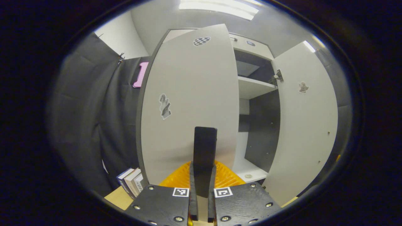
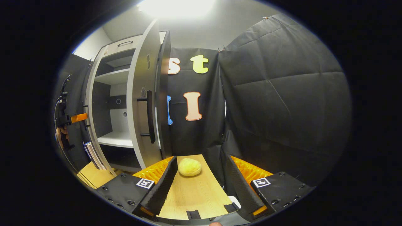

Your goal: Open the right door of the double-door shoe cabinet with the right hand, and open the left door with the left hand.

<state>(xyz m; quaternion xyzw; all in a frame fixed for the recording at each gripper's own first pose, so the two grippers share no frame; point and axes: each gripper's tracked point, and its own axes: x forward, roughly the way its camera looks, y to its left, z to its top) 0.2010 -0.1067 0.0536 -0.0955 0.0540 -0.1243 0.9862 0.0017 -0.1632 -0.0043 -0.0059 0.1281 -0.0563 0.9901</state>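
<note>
Two doors of the shoe cabinet (image 1: 251, 88) stand apart. In the left gripper view the left door (image 1: 188, 103) is swung partly out and fills the middle, while the right door (image 1: 306, 125) is swung wide, its inner face and a hinge (image 1: 276, 77) showing. Between them lie the cabinet's shelves (image 1: 254, 87) and dark back wall, with a small round thing on the bottom board (image 1: 248, 176).

The left tool (image 1: 202, 175) is clamped on the left door's black handle (image 1: 204, 147), both fingers (image 1: 192, 188) pressed against its sides with no gap. Three stickers sit on the left door, one checkered near the top (image 1: 201, 40), one grey at mid-height (image 1: 165, 106); none can be read. A few books (image 1: 132, 182) stand on the table (image 1: 117, 197) just beside the door's lower left corner, against the black cloth.

In the right gripper view the right tool (image 2: 201, 191) is spread wide and holds nothing, over a wooden table (image 2: 194, 194) with a yellow sponge-like ball (image 2: 189, 167) between the fingers, farther off. The right door (image 2: 144, 103) is seen nearly edge-on, with its black bar handle (image 2: 149, 116) facing out and free. The other tool and a hand (image 2: 61, 135) show at the far left edge. Black cloth closes the right side.
</note>
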